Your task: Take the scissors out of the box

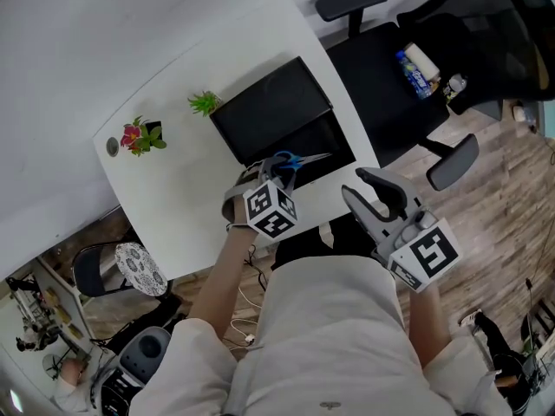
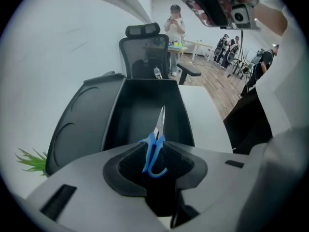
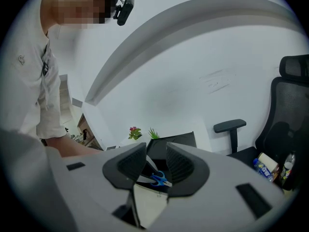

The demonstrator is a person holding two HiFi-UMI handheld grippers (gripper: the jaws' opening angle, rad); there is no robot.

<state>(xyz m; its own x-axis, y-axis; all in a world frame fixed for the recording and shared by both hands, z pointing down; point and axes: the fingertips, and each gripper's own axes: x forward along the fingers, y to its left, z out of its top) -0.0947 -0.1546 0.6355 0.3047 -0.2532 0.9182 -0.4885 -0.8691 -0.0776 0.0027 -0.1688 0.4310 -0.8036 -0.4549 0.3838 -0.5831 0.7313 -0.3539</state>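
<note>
The left gripper point(image 2: 155, 164) pinches the blue-handled metal scissors point(image 2: 155, 141) by the handles. The blades point out over the open black plastic box point(image 2: 140, 110) on the white table point(image 1: 182, 198). The scissors look lifted up, but not yet moved away from the box. The right gripper point(image 3: 156, 164) has its jaws spread and holds nothing.

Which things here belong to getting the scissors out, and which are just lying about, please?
Belong: scissors, box, left gripper holding them, open right gripper.
Lying about: flowers, green plant, chair, bottle.
</note>
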